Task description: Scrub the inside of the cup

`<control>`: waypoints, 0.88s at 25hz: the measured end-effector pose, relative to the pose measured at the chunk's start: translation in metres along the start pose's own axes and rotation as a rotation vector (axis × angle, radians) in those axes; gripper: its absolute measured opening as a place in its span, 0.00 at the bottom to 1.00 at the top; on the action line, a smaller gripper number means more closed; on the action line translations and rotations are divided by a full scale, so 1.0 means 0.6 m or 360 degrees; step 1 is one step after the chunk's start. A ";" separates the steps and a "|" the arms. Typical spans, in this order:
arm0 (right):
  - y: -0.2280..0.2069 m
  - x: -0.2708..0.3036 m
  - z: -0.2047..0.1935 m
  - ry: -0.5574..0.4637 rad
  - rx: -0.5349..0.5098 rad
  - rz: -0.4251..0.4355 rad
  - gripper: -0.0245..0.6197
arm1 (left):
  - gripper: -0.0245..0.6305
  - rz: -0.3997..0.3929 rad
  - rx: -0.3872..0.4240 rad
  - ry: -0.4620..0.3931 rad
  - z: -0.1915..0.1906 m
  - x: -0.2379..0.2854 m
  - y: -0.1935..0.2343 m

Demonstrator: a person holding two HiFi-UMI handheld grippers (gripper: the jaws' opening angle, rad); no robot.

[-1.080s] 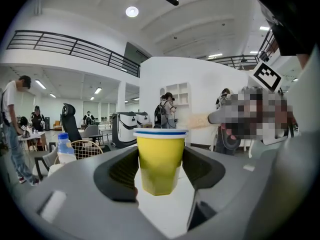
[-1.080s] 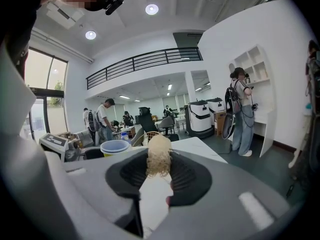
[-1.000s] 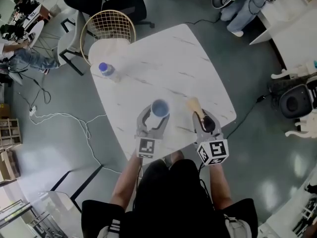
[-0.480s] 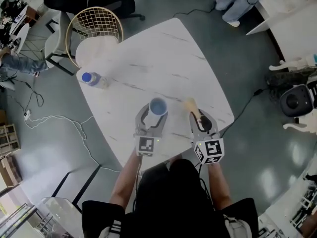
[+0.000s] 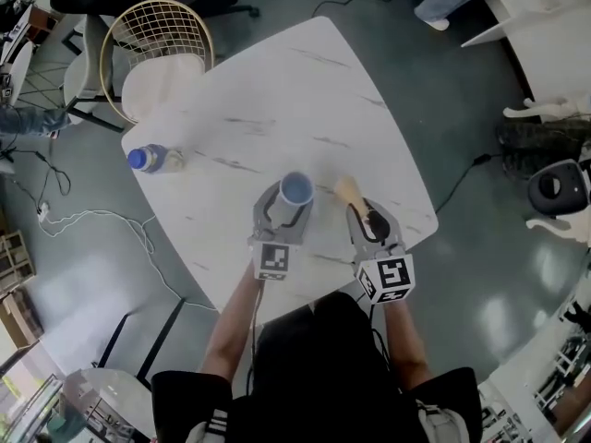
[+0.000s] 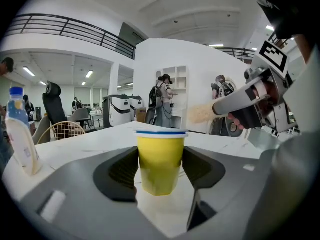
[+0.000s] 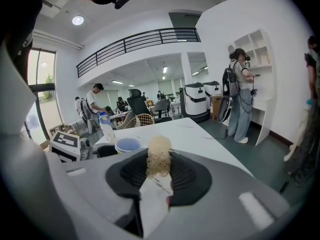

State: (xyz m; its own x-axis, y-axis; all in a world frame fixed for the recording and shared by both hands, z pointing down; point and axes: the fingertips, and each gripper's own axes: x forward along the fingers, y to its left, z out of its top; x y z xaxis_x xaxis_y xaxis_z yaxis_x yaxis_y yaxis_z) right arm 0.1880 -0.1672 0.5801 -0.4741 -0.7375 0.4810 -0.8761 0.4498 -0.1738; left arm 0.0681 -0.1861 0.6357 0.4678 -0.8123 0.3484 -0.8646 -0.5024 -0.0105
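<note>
Seen from the head view only as a blue-lined round mouth: the cup [image 5: 296, 190], near the counter's [image 5: 305, 100] front edge, between the left tongs [image 5: 292, 203]. Shown by the left gripper view alone: yellow wall, blue rim, both pads pressed against its sides. Clenched in the right tongs [image 7: 159, 176]: a scrub brush [image 7: 159, 156], beige bristle head up, just right of the cup. Hard to tell whether the cup's base touches the counter.
</note>
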 end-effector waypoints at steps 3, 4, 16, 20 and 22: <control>-0.011 0.011 -0.007 0.0023 0.0010 0.0000 0.20 | 0.48 0.0000 -0.0009 0.0027 -0.015 0.017 0.007; -0.014 0.014 -0.008 0.0031 0.0015 -0.0001 0.20 | 0.48 0.0000 -0.0015 0.0032 -0.019 0.021 0.009; -0.027 0.044 -0.016 0.0080 0.0054 0.0030 0.20 | 0.48 0.0027 -0.0041 0.0067 -0.041 0.044 0.025; -0.024 0.046 -0.018 0.0088 0.0063 0.0044 0.20 | 0.48 0.0038 -0.0044 0.0085 -0.044 0.039 0.025; -0.023 0.046 -0.018 0.0086 0.0063 0.0047 0.20 | 0.49 0.0038 -0.0044 0.0090 -0.046 0.037 0.024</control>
State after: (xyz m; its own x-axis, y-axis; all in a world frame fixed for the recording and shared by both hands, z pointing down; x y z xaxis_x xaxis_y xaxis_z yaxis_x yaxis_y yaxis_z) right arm 0.1879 -0.1884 0.6050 -0.4950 -0.6954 0.5209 -0.8652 0.4496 -0.2220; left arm 0.0610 -0.2030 0.6688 0.4364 -0.8057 0.4005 -0.8806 -0.4739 0.0061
